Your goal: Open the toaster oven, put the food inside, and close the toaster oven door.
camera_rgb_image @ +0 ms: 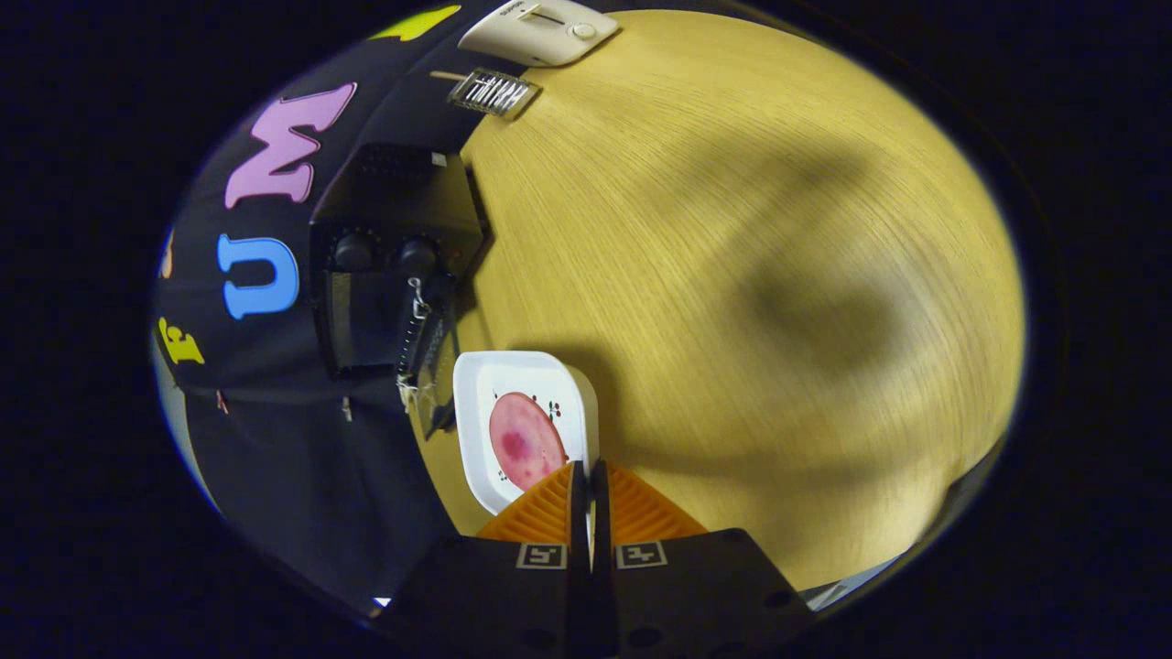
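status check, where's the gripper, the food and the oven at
Gripper fingers closed together, gripping the near rim of the white square plate. Round pink food slice on it. Black toaster oven just beyond, door open. Nothing between them.

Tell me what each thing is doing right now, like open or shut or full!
Black toaster oven: door looks dropped open, hard to be sure at this angle.
White square plate: on the wooden table, holding food.
Round pink slice of food: lying flat on the plate.
Claw: fingers shut together, gripping nothing, tips at the plate's edge.
White appliance: resting on the table, beyond the oven.
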The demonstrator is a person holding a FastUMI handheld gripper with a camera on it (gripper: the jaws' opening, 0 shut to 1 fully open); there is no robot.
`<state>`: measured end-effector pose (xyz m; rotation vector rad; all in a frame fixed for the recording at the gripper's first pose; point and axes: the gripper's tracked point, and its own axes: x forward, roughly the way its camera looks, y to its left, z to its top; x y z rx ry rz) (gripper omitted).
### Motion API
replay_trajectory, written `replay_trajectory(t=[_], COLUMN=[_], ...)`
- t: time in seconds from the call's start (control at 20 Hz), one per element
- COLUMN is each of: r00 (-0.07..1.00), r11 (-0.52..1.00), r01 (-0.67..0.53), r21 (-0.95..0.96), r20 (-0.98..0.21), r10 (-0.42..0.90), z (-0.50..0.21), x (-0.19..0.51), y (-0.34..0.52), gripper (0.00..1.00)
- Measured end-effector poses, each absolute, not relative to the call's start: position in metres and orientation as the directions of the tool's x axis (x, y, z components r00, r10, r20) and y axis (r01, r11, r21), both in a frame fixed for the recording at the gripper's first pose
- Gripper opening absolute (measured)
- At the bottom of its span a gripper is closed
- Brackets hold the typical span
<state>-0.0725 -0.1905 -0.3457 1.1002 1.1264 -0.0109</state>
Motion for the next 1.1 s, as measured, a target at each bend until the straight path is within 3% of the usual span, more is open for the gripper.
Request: replay_trajectory(t=[0.2, 0.7, 1.1], r00=[0.596, 0.695, 0.719], r11=[0.436, 0.293, 0.086], r01=[0.525, 0.596, 0.684], r21=[0.731, 0.748, 0.724], r20=[-0.681, -0.663, -0.689], r10=[0.424, 0.278, 0.09], z=[-0.311, -0.312, -0.321], x=[-0.052, 0.058, 0.134], y=[-0.153, -0.024, -0.001], gripper=[0.05, 0.05, 0.05])
